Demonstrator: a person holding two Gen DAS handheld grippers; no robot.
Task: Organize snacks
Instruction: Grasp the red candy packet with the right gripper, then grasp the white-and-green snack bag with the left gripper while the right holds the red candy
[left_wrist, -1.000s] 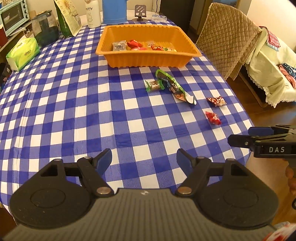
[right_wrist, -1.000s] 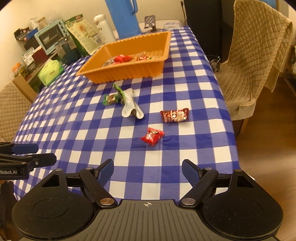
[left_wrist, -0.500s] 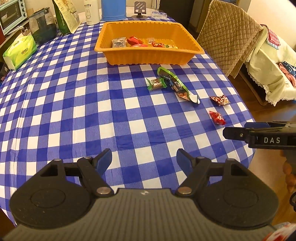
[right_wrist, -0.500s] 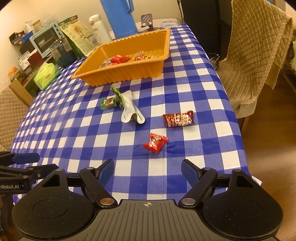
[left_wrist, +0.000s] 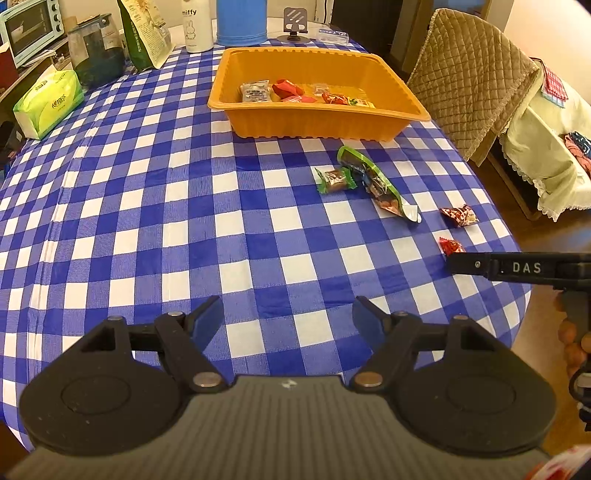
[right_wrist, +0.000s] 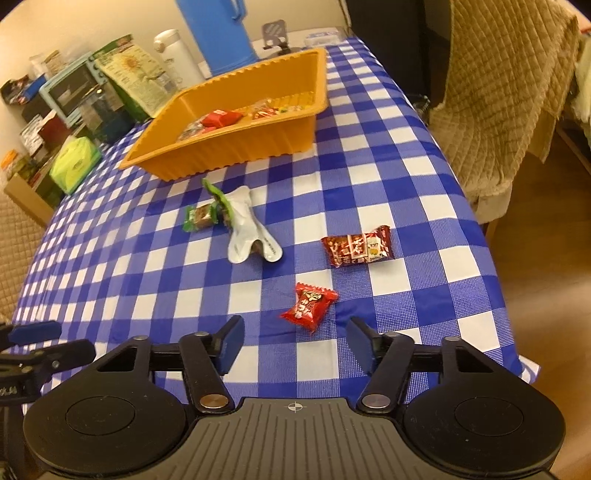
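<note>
The right tool (right_wrist: 295, 341) has crept nearer the small red candy (right_wrist: 309, 305), now just ahead of its narrowing but empty jaws: pickup seems imminent. The left tool (left_wrist: 288, 314) hangs open. Farther off sits the orange tray (right_wrist: 236, 147).

The near and left stretch of the checked tablecloth (left_wrist: 155, 221) lay bare, giving open passage. On the right side, loose wrappers broke the way: a small red candy (right_wrist: 309, 305) just ahead of the right gripper (right_wrist: 295, 341), a dark red packet (right_wrist: 357, 249) beyond it, and a torn green-and-silver pouch (right_wrist: 246, 229) before the orange tray (right_wrist: 236, 151). The tray's near wall stood as a barrier.
</note>
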